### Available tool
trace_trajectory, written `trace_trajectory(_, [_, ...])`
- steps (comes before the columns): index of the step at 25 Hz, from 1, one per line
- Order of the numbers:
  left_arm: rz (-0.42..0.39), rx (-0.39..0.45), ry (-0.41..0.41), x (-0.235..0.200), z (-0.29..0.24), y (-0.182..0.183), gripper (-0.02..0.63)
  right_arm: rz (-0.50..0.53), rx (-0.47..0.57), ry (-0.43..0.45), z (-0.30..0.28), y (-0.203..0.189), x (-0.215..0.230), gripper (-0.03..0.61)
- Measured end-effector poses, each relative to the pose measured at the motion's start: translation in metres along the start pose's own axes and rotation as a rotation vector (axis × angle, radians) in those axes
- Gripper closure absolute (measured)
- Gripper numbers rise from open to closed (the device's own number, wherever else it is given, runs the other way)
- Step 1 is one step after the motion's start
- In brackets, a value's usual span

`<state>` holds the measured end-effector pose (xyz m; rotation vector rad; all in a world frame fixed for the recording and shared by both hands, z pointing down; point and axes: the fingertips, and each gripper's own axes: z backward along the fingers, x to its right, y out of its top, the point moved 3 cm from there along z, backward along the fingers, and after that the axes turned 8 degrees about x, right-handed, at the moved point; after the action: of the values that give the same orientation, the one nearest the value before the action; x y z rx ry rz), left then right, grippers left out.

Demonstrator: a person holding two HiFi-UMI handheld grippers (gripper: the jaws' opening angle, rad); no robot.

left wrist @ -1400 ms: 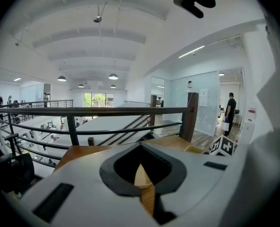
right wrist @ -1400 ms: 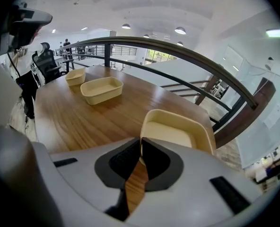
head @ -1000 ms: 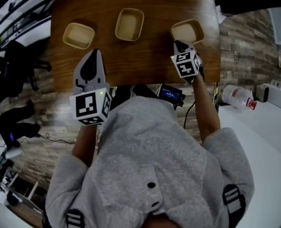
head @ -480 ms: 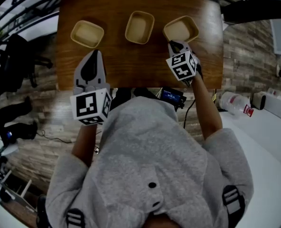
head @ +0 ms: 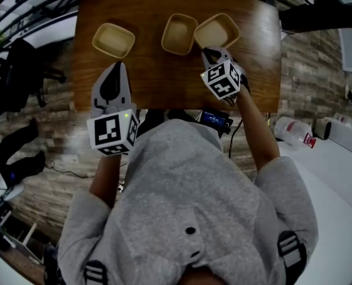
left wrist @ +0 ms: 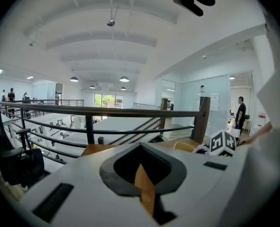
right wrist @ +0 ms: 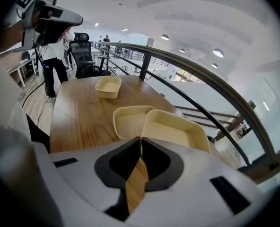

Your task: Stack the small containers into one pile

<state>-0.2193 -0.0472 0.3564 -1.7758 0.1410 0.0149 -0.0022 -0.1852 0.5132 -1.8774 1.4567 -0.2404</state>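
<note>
Nearest in, the person's grey fleece top (head: 188, 189), soft and nubbly. Just past it is the left tool (head: 118, 65), a smooth white shell with a black-and-white marker cube (head: 113, 132) at its back. Its jaws are clenched on nothing as it hangs over the near edge of the tabletop (head: 164, 82), which is warm brown wood with visible grain and rounded corners.

Over to the right tool (head: 207, 51): it's clamped on the thin near rim of the right container (head: 217, 29), and the right gripper view shows that rim pinched between the dark pads (right wrist: 156, 163). All three containers are pale beige, matte, shallow rounded rectangles. The gripped one sits angled, its corner up against the middle container (head: 179, 33), rims meeting. The left container (head: 113, 40) stands well apart, at the far left of the tabletop. Beyond it all runs a dark metal railing (left wrist: 107, 110).
</note>
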Motion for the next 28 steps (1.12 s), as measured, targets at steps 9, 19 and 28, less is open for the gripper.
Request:
trace_trajectory(9, [0.003, 0.013, 0.025, -0.007, 0.006, 0.004, 0.603, 0.062, 0.025, 0.066, -0.010, 0.021, -0.014, 0.549])
trace_trajectory(19, [0.013, 0.002, 0.083, -0.027, 0.018, 0.002, 0.603, 0.123, 0.050, 0.131, -0.025, 0.042, -0.028, 0.549])
trace_trajectory(28, [0.020, 0.004, 0.142, -0.036, 0.030, 0.001, 0.603, 0.181, 0.068, 0.191, -0.038, 0.047, -0.041, 0.549])
